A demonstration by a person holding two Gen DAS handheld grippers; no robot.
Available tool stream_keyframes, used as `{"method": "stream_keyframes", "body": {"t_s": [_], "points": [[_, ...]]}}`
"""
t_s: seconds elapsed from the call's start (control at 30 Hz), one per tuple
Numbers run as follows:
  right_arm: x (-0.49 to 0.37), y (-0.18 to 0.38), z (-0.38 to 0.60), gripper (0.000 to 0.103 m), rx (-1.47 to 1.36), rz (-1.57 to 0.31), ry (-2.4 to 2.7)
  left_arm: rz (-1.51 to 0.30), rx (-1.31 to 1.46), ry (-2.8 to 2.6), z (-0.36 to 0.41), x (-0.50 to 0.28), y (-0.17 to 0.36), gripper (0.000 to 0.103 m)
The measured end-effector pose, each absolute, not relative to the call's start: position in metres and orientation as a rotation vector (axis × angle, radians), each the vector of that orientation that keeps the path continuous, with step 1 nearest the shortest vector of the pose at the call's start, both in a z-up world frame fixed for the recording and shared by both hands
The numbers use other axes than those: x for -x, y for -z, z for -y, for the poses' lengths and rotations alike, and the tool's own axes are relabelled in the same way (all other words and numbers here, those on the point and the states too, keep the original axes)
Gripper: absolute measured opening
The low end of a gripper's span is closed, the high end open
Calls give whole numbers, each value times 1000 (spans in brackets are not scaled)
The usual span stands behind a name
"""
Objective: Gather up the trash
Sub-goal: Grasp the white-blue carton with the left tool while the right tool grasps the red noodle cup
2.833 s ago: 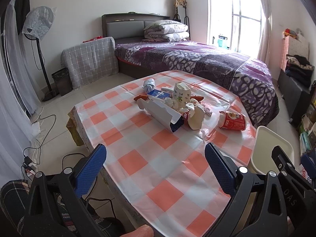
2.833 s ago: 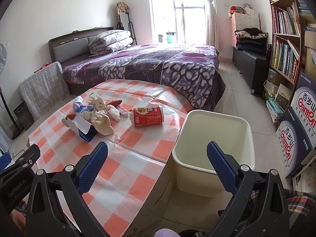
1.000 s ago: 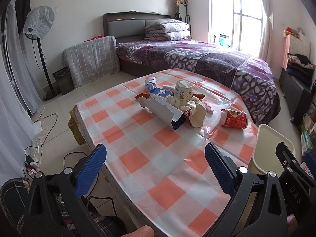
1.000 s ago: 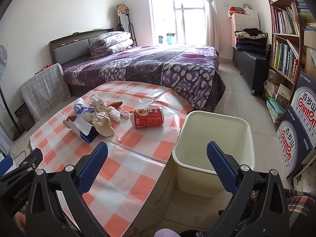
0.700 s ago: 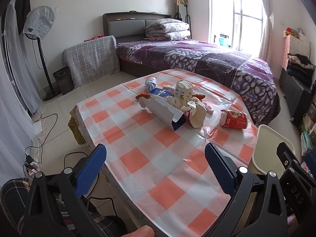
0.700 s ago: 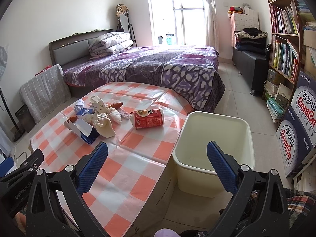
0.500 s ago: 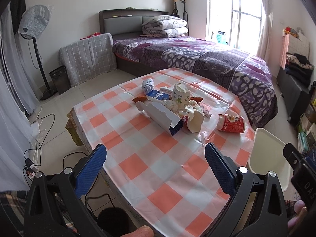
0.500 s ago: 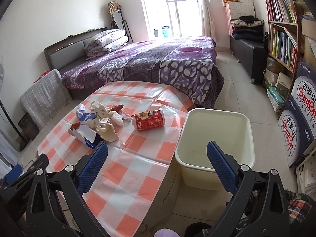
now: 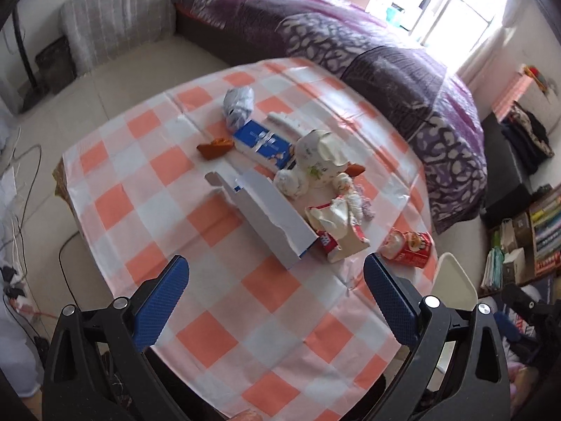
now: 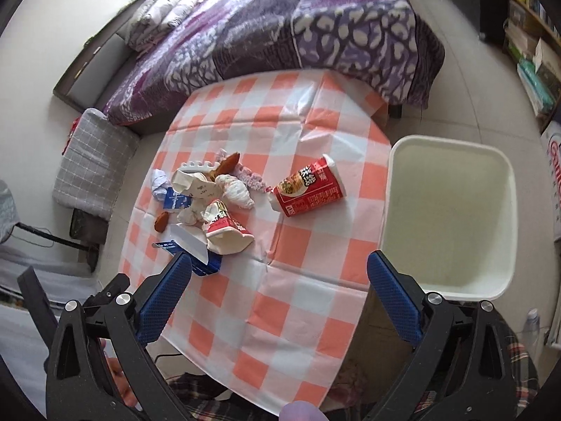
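Black claw (image 10: pixel 278 284) frames w/ blue pads (image 10: pixel 164 291)

purple bed (image 10: pixel 315 28) | grey plaid cushion (image 10: pixel 93 161) | bookshelf (image 9: pixel 541 224) | folded quilts (image 10: pixel 164 3)

We see soft daylight from the window (image 9: pixel 452 10), blown out to white glare beyond the bed (image 9: pixel 368 45). Both views bend strongly at their dark corners, with slight motion blur throughout.
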State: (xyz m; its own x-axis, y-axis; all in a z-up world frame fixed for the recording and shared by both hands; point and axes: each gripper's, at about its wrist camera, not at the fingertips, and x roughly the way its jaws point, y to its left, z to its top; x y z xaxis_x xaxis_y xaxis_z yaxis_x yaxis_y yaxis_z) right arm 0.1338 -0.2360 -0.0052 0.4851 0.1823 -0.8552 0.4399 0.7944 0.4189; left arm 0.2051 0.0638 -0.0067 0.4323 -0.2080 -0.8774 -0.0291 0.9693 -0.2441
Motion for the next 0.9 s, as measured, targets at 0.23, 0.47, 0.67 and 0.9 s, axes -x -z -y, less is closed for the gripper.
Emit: {"method": "stream_keyframes", "body": {"t_s": [0.23, 0.47, 0.67, 0.9], "points": [[-176, 68, 237, 96, -757, -1161, 247, -1257, 396, -5, -68, -260, 64, 97], [-197, 119, 259, 96, -952, -1131, 379, -1336, 403, -128, -55, -304, 103, 97], [-223, 132, 256, 96, -1008, -1112, 419, -1419, 444, -178, -55, -317, 133, 97], [-240, 153, 258, 90, -1026, -1137, 494, -1425, 459, -126, -68, -319, 139, 81]]}}
